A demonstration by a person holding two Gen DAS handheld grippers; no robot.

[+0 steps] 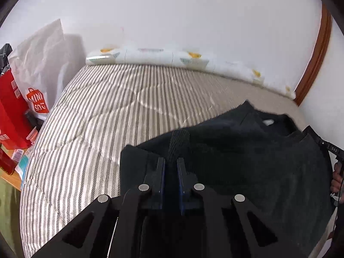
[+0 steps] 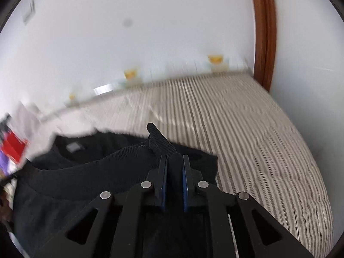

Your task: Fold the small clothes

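Note:
A small black sweater [image 1: 247,161] lies over the striped bed cover [image 1: 103,116], neck opening with a white label toward the far right. My left gripper [image 1: 171,161] is shut on a ribbed edge of the sweater, which sticks up between the fingers. In the right wrist view the same sweater [image 2: 86,172] spreads to the left, and my right gripper [image 2: 175,159] is shut on another ribbed edge of it. Both hold the cloth a little above the bed. The right wrist view is blurred.
A white patterned pillow roll [image 1: 172,58] lies along the wall at the bed's far edge. A white Miniso bag [image 1: 40,71] and a red bag [image 1: 10,107] stand left of the bed. A brown wooden door frame [image 1: 316,60] is at the far right.

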